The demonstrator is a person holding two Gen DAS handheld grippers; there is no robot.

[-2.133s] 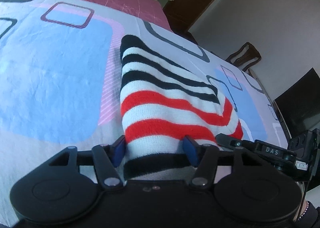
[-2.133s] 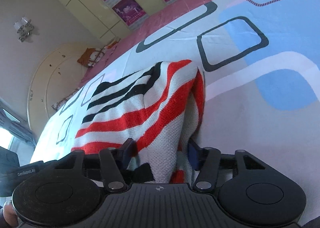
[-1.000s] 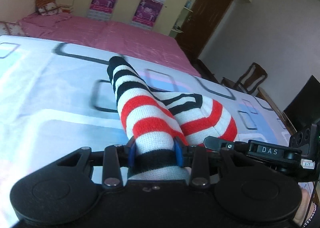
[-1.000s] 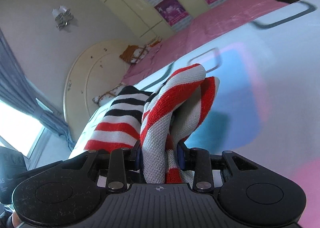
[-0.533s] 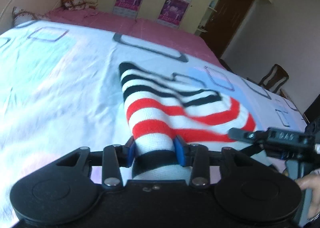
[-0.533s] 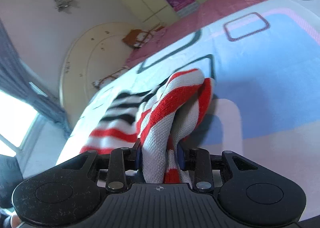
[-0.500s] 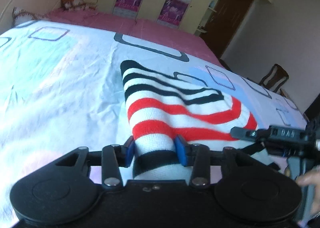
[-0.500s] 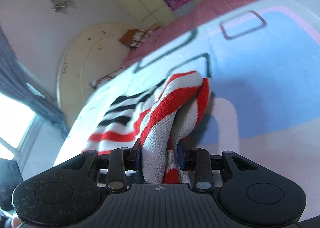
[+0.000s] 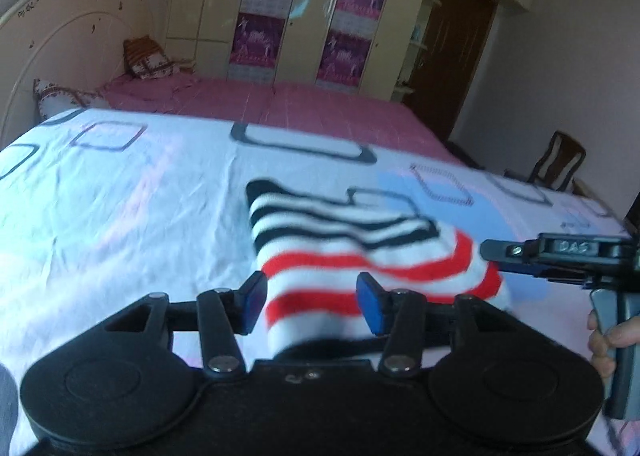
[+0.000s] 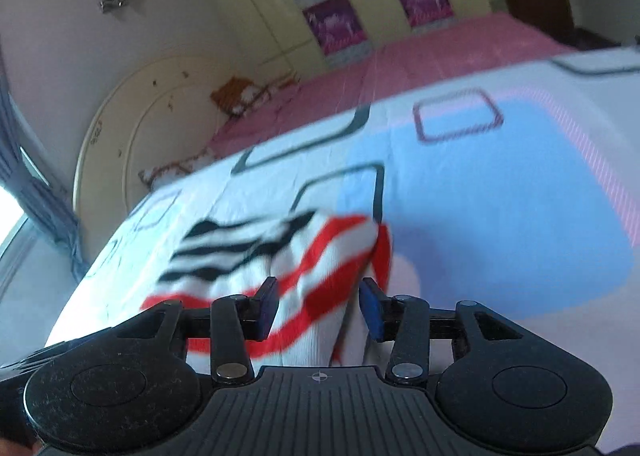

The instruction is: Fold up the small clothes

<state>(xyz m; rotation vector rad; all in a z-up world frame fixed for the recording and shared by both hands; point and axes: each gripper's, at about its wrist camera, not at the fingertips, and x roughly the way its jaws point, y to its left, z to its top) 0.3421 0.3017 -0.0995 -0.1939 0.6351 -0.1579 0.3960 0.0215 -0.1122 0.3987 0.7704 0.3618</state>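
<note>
With both the left gripper [image 9: 311, 298] and right gripper [image 10: 318, 308] jaws apart, the striped garment [image 9: 360, 252] lying loose between them could snag on withdrawal and unfold.

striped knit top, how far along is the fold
Done: the striped knit top lies doubled over on the bedsheet. In hand: nothing; left gripper and right gripper both stand open around its near edge. Left: probably smoothing or another fold.

A: The knit garment [image 9: 352, 252] [image 10: 280, 256]?
B: White, banded black at its far end, red toward the blue-padded gripper fingers [image 9: 370, 302].
A: And the bedsheet [image 9: 120, 191] under it?
B: White, with pale blue patches, pink hatching and dark square outlines.
</note>
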